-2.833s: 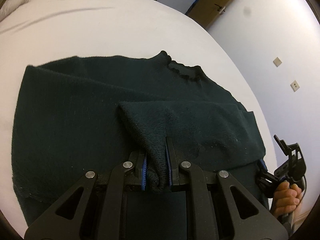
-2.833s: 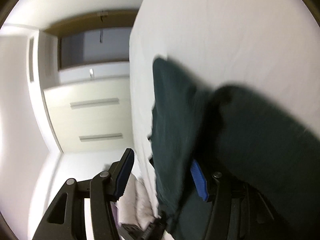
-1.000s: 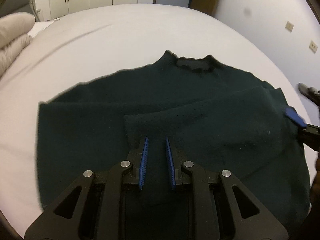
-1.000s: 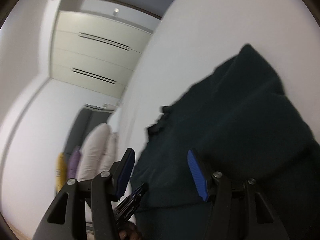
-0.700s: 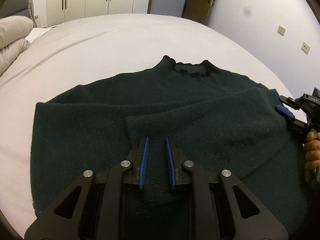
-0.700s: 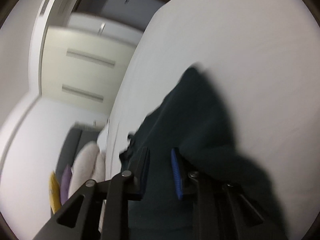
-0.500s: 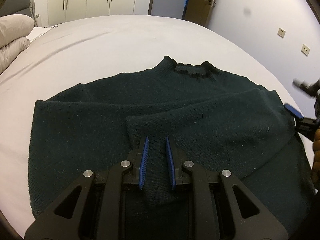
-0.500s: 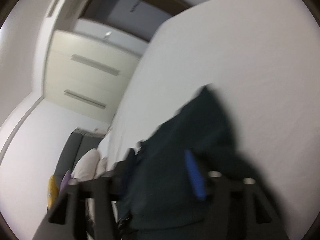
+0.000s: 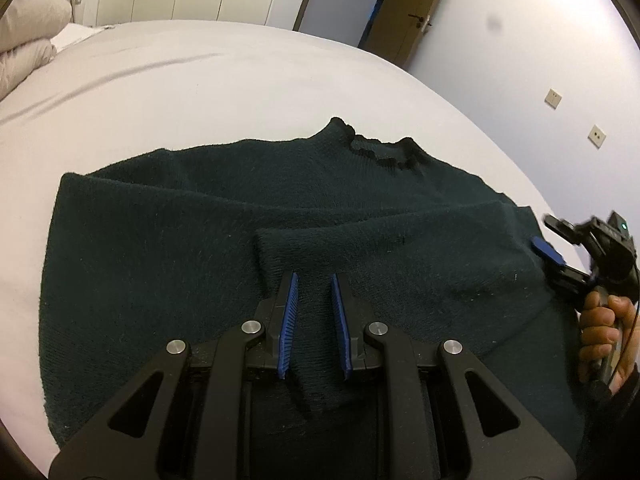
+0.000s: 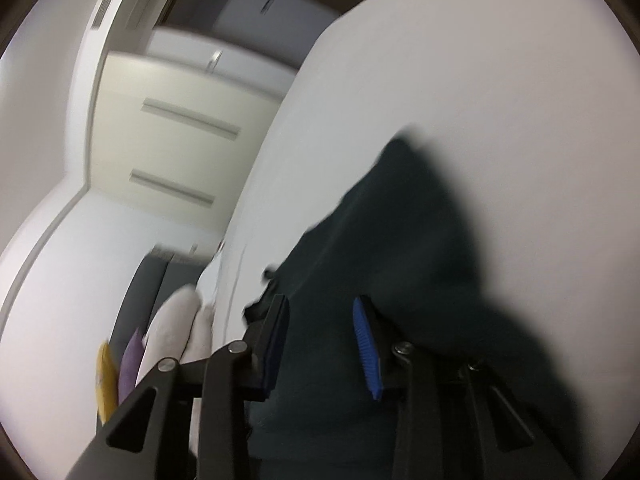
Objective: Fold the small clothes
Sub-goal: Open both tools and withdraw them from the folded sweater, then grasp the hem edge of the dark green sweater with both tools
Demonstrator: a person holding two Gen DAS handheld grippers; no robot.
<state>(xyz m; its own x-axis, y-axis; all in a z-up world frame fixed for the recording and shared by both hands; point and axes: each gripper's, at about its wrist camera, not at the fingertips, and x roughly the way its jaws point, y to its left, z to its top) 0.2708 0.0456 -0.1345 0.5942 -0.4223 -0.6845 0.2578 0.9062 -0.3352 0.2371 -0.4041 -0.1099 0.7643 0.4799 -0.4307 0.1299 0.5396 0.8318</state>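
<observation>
Sweater (image 9: 168,248) lies flat on the bed (image 9: 200,80), sleeve folded across. Left gripper (image 9: 313,288) sits slightly open over the sleeve, gripping nothing; right gripper (image 10: 320,312) is closing around the sweater's edge.

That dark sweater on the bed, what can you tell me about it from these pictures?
The sweater is a dark green, fuzzy knit with a frilled collar. It lies spread flat on the white bed, collar away from the camera, one sleeve folded across its front. The left gripper has sleeve fabric between its narrow jaws; the right gripper is closing at its side edge.
</observation>
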